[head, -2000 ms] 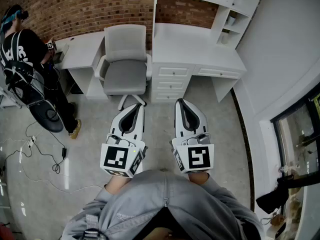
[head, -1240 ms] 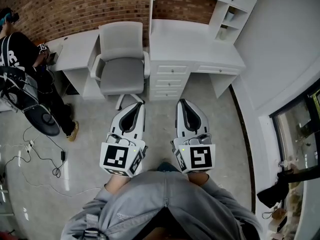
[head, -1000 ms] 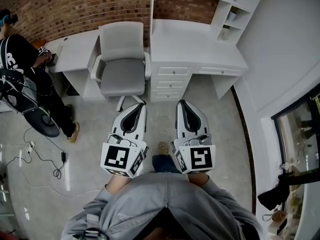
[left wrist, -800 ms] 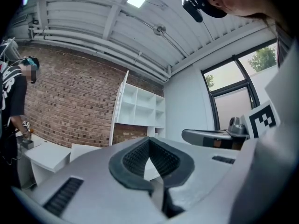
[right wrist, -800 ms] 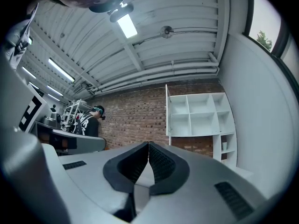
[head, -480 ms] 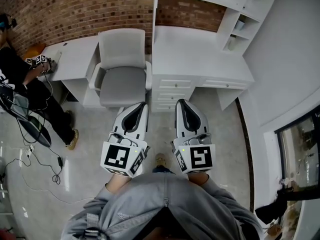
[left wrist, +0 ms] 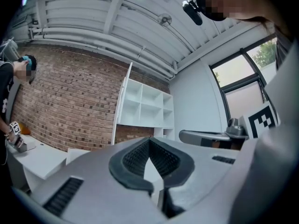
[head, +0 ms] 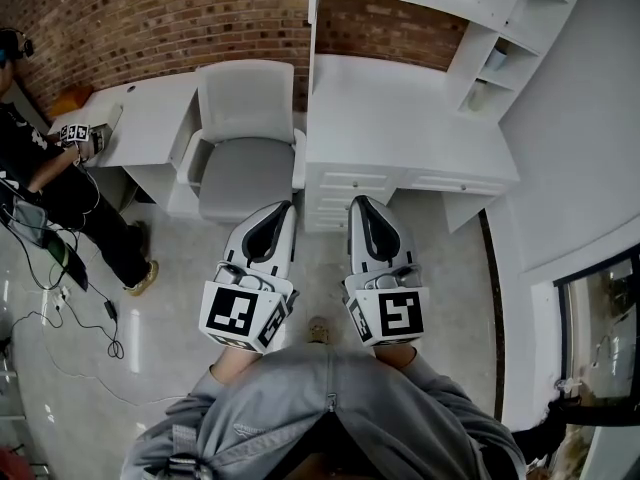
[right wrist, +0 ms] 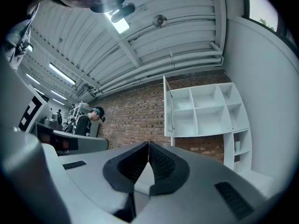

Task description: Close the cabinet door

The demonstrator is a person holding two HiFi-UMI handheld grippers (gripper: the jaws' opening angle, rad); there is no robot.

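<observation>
Closing in on the white desk (head: 400, 118) and the shelf unit (head: 520, 13) above it, which fill more of the head view than two seconds ago, so I'd say this is just the walk-up. The cabinet door (right wrist: 167, 107) hangs open on the unit's left side, untouched and well apart from both grippers. The left gripper (head: 283, 208) and right gripper (head: 361, 203) are both pressed together with nothing between the jaws.

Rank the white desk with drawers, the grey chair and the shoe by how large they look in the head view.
Largest to smallest:
1. White desk with drawers, clearly the largest.
2. Grey chair, noticeably smaller than the desk.
3. Shoe, by far the smallest; only its tip shows past the person's body.
</observation>
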